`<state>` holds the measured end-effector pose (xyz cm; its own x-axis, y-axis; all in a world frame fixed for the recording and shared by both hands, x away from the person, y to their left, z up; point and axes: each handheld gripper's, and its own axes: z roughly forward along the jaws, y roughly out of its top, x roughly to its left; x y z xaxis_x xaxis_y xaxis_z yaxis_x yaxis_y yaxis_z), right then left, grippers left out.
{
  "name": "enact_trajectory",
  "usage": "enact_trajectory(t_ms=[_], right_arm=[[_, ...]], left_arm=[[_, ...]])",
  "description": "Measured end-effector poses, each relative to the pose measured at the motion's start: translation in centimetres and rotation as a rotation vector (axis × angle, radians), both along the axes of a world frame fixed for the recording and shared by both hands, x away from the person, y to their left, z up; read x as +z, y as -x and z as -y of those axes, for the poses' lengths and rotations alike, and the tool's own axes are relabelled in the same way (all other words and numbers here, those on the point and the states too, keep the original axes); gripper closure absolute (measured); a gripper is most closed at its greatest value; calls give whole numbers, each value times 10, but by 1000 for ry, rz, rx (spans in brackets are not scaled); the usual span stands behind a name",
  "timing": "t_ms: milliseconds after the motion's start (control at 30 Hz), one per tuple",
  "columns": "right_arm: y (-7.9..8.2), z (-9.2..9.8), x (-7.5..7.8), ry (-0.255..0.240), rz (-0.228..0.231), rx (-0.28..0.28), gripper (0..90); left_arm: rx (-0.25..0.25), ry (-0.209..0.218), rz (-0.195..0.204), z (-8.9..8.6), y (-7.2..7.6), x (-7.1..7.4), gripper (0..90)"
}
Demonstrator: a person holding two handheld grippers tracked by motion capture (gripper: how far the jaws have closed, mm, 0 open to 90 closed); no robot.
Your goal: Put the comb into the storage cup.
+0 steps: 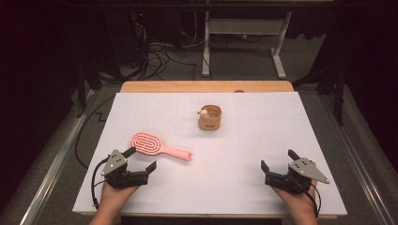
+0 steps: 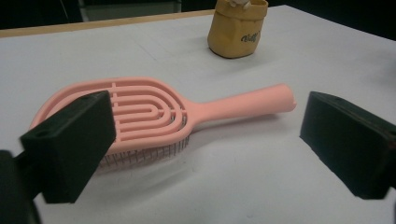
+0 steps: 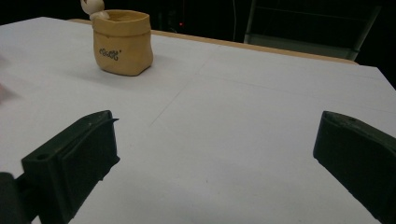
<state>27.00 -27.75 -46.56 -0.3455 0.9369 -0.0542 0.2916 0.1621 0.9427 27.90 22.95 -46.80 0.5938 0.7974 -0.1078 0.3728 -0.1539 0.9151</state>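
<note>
Brush [image 1: 157, 146], pink and slotted, is lying flat on the white sheet [image 1: 234, 154] at the near left of the table, its oval head toward the left and its handle pointing right and slightly toward the person. In the left gripper view the brush [image 2: 154, 114] is resting bristles down, with dark bristles showing under the near edge of the head. The left gripper [image 1: 139, 159] is sitting just on the near side of the brush, its jaws spread wide apart; one jaw tip is reaching close to the head and the other is lying below the handle, with nothing between them. Seen along those jaws [image 2: 205, 140], the head is showing partly behind the left jaw and the handle end is stopping short of the right one. A tan pouch-shaped pot [image 1: 210, 117] is standing upright farther back near the middle of the sheet, well apart from the brush, with a small pale figure at its rim; dark lettering is showing on its side [image 2: 237, 30], too small to read. The right gripper [image 1: 279, 160] is resting at the near right, well apart from both things, its jaws also wide apart and empty. In the right gripper view [image 3: 215, 154] bare sheet is lying between the jaws and the pot [image 3: 123, 43] is standing at upper left. A hand [image 1: 115, 194] is holding each gripper from below.
</note>
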Motion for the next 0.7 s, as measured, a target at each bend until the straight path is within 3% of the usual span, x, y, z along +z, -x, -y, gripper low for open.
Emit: enact_trajectory(t_ms=[67, 433, 567, 700], right_arm=[[0, 0, 0, 0, -2, 2, 2], [0, -1, -1, 6, -7, 6, 2], [-1, -2, -1, 10, -7, 8, 2], [-1, -2, -1, 11, -6, 8, 3]], left_arm=[[-2, 2, 0, -1, 1, 2, 142], [-11, 7, -12, -1, 1, 4, 314], [6, 11, -29, -1, 0, 5, 446], [-31, 22, -43, -2, 0, 6, 575]])
